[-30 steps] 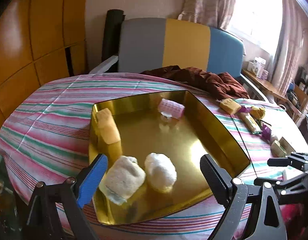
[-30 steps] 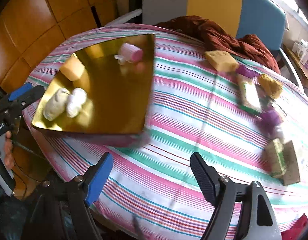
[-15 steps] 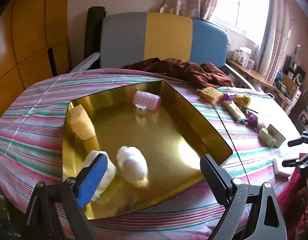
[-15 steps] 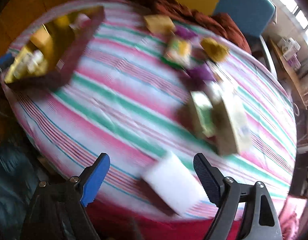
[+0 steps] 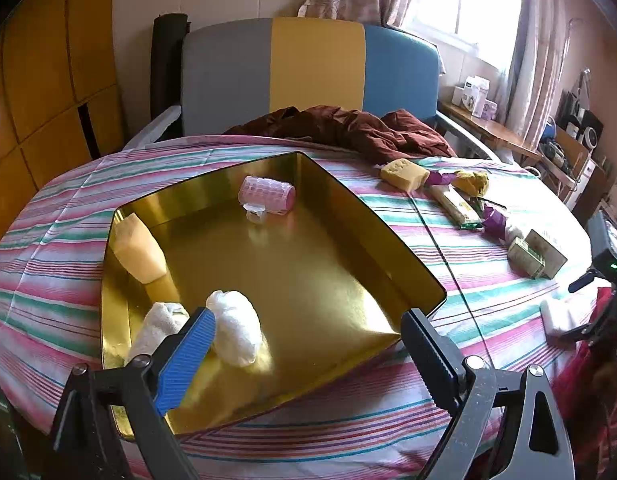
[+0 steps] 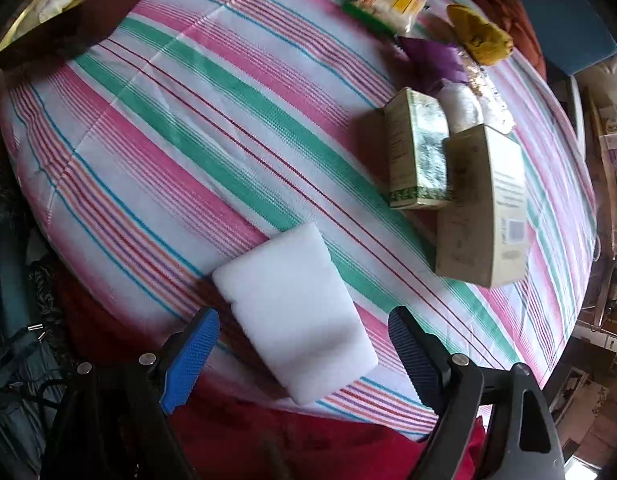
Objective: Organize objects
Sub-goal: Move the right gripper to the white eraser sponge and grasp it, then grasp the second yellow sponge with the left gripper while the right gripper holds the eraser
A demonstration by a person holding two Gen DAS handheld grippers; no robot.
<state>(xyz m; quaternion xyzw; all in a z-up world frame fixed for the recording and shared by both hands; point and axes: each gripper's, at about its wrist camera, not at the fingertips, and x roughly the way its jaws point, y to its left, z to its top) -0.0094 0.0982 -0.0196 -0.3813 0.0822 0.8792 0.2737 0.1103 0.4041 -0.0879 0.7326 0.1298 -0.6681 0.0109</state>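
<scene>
A gold tray [image 5: 404,264] sits on the striped table. It holds a pink hair roller [image 5: 267,193], a pale yellow block [image 5: 138,248] and two white towel rolls [image 5: 234,327]. My left gripper [image 5: 308,344] is open and empty above the tray's near edge. A white sponge block [image 6: 294,314] lies at the table's edge. My right gripper [image 6: 304,338] is open just above it, one finger on each side, not touching. The sponge also shows in the left wrist view [image 5: 558,316].
Two green-and-cream boxes [image 6: 418,156] lie beyond the sponge. Further off are purple wrappers [image 6: 432,58], a yellow sponge [image 6: 480,36], a packet [image 6: 388,2] and a yellow block [image 5: 404,174]. A brown cloth [image 5: 348,128] lies before the chair. Red fabric [image 6: 308,436] hangs under the table edge.
My right gripper swung right from the tray side to the table's edge and came down over the white sponge. My left gripper pulled back slightly from the tray.
</scene>
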